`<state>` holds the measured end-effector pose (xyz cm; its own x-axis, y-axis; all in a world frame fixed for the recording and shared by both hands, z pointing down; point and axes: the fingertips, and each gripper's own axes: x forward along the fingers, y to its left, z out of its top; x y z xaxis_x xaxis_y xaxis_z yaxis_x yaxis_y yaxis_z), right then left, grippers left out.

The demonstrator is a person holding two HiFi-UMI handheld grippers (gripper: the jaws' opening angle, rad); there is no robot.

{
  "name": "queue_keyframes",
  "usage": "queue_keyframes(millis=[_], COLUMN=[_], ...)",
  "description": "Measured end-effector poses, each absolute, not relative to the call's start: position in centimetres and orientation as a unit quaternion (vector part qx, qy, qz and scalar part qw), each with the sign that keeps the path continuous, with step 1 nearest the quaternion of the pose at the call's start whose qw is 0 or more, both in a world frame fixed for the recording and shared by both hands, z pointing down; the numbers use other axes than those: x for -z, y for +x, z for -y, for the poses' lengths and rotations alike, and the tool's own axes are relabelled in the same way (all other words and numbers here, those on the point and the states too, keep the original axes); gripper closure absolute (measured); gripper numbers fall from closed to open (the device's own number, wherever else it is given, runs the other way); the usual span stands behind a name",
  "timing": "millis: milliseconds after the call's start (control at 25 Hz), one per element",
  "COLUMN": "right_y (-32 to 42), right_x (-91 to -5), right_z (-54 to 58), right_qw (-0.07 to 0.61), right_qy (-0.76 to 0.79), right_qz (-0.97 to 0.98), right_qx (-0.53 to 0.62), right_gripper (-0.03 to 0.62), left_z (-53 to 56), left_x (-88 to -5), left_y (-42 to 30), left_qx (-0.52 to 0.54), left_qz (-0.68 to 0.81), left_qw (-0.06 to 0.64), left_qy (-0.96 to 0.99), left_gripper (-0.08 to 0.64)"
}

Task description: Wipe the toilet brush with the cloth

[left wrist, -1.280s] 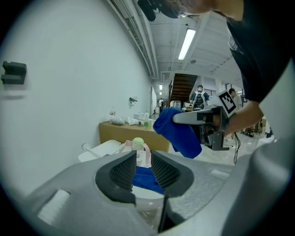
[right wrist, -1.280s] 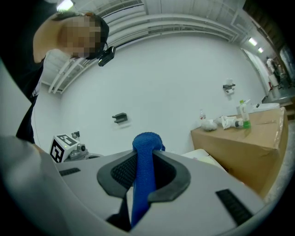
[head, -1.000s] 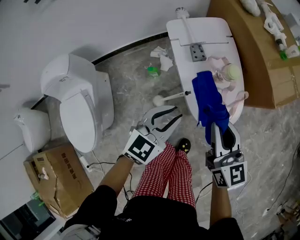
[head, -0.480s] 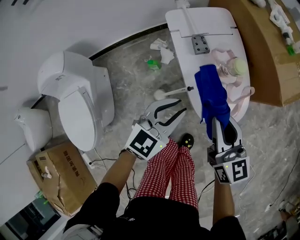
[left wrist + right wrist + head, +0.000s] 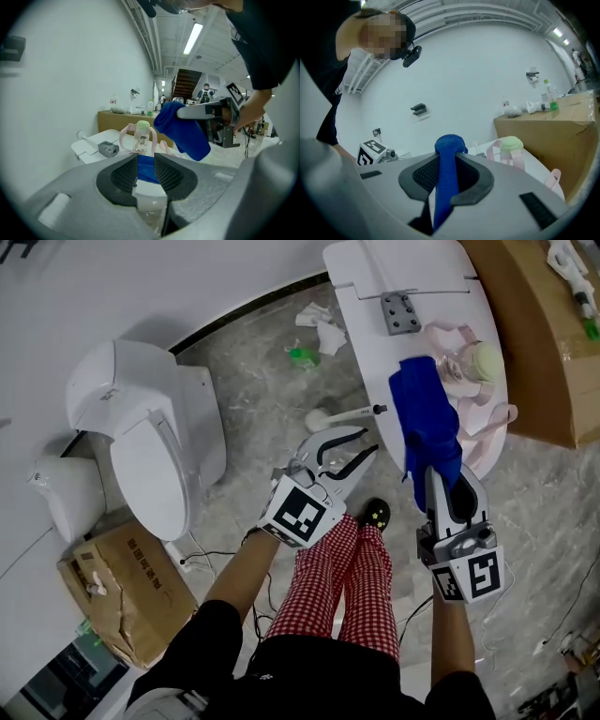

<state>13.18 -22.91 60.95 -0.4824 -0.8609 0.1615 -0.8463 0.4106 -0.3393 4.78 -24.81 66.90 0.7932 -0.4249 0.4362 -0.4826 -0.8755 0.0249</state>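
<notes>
Right gripper (image 5: 448, 161) still clamps the cloth (image 5: 424, 423); left gripper (image 5: 369, 442), open and empty, has neared the toilet brush (image 5: 321, 418).

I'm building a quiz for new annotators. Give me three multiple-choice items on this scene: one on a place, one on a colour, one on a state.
1. Where does the cup stand?
A. on the toilet
B. on the table
C. on the cardboard box

2. What colour is the cloth?
A. red
B. blue
C. white

3. How is the left tool?
A. open, empty
B. shut on the cloth
C. shut on the cup

Key:
1 B: the cup stands upright on the table.
2 B: the cloth is blue all over.
3 A: its jaws stand apart with nothing between them.
</notes>
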Motion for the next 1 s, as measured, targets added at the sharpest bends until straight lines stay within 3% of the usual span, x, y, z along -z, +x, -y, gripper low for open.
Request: queue_keyframes(millis=[1000], right_y=[12.8], right_x=[-67.0], right_z=[24.8], right_qw=[-0.013], right_qy=[-0.511], right_qz=[-0.839], right_qx=[0.187], right_gripper=[0.528], left_z=[27.3], left_x=[-76.0], left_y=[4.5], left_qx=[-0.26], left_qz=[0.249], left_qw=[0.11], left_qy=[0.926], left_gripper=[0.454])
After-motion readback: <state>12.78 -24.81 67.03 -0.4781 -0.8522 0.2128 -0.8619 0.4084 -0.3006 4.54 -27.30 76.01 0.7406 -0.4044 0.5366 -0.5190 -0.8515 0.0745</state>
